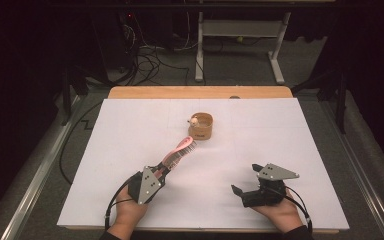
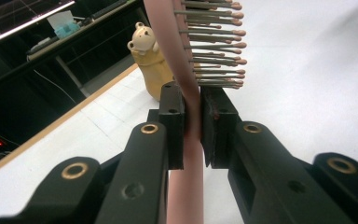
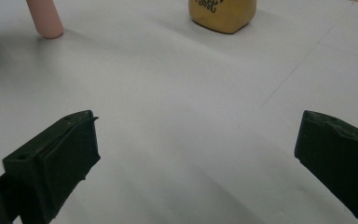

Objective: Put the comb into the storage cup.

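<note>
Left gripper (image 2: 192,126): clamped on pink bristled hairbrush (image 1: 178,152), lower left, aimed at tan wooden cup (image 1: 201,126) | Right gripper (image 3: 196,158): jaws apart, idle, lower right.

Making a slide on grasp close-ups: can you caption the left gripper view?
Left gripper shut on the pink hairbrush handle, bristles to the right, bear-topped wooden holder beyond on the white table.

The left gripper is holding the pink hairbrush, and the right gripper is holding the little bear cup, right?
Not quite. The right gripper holds nothing: the right gripper view shows its jaws wide open over bare table. The bear cup stands apart. The left gripper does hold the pink hairbrush.
</note>
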Demonstrator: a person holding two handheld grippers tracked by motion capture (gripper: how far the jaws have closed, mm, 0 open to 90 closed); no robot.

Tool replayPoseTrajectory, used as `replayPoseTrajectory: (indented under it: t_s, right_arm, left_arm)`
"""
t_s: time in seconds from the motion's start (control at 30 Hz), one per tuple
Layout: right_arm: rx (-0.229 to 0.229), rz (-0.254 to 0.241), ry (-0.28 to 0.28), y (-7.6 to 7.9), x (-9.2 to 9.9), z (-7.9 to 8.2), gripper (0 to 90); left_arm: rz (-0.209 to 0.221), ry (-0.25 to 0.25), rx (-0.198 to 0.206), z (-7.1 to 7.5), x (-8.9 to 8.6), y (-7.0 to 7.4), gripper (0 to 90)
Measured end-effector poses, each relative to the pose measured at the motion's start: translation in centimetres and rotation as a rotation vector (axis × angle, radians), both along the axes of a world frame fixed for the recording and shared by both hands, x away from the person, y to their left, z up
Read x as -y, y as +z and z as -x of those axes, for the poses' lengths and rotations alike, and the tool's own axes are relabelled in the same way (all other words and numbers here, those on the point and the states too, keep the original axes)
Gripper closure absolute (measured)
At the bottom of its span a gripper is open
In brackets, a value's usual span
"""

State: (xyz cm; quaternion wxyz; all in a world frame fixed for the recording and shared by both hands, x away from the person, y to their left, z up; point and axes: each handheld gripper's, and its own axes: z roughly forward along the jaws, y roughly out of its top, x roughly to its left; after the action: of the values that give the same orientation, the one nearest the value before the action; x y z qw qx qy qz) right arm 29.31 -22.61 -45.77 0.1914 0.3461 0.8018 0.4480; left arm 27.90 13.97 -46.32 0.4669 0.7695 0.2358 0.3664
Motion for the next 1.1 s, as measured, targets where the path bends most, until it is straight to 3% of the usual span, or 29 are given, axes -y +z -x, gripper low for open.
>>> replayPoseTrajectory:
  t_s: [0.53, 0.8, 0.93, 1.1]
  right_arm:
    - [0.012, -0.032, -0.003, -0.3, -0.5, 0.2, 0.1]
    - [0.03, -0.064, 0.001, -0.1, -1.0, 0.4, 0.1]
    - [0.034, -0.07, 0.0, -0.1, -1.2, 0.5, 0.1]
    - [0.032, -0.069, 0.01, -0.2, -1.5, 0.5, 0.1]
  left_arm:
    - [0.13, -0.04, -0.046, 0.0, -0.3, 0.4, 79.4]
    - [0.154, -0.049, -0.059, 0.0, -0.2, 0.3, 79.4]
    - [0.197, -0.057, -0.074, -0.1, -0.3, 0.4, 79.4]
    - [0.214, -0.063, -0.073, -0.1, -0.2, 0.5, 79.4]
